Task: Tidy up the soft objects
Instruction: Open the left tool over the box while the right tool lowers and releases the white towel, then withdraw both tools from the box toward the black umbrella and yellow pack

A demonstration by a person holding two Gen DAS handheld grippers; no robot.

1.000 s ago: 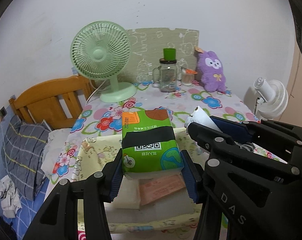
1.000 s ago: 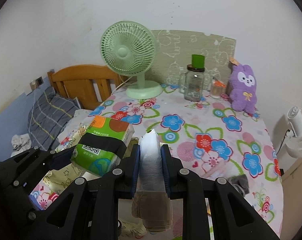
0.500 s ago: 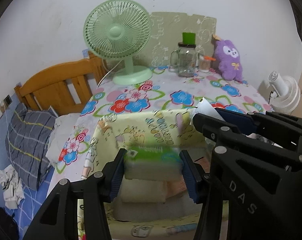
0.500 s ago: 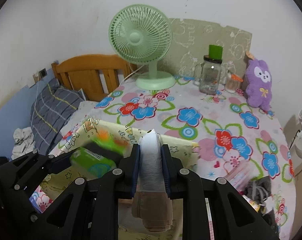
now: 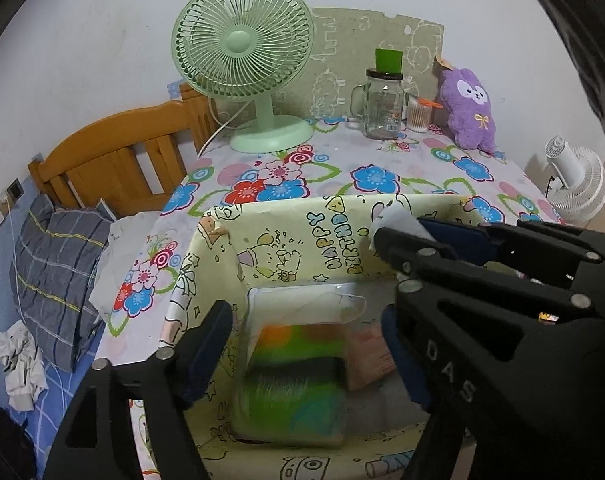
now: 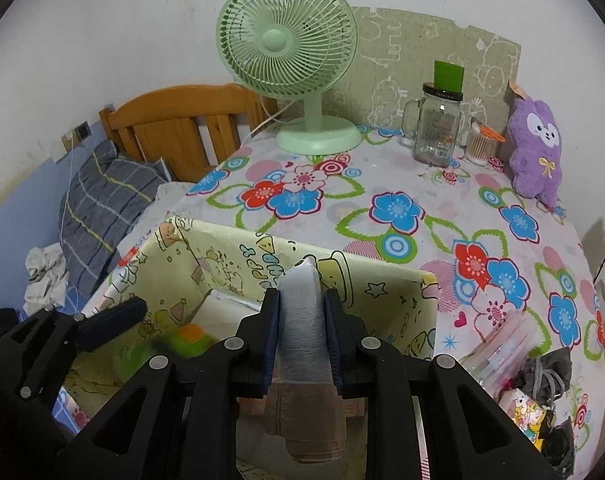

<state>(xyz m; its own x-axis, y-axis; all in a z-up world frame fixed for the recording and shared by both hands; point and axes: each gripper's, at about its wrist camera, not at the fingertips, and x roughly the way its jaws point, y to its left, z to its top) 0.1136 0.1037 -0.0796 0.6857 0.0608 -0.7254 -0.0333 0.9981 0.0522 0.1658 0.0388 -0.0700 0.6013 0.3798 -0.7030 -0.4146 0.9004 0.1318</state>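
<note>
A green tissue pack lies blurred inside the yellow cartoon-print box, on top of other packs. My left gripper hangs over it with its jaws opening, both pads clear of the pack. In the right wrist view the same green pack shows low in the box, beside the left gripper's blue pad. My right gripper is shut on a white plastic-wrapped pack with a brown lower end, above the box. Its jaws are just starting to open, and the pads still press the pack.
On the flowered tablecloth at the back stand a green fan, a glass jar, a cotton-swab cup and a purple plush. Loose packets lie at the right. A wooden headboard and pillow are to the left.
Both grippers came down over the box. The left jaws spread and the green pack dropped from them into the box. The right gripper keeps its white pack.
</note>
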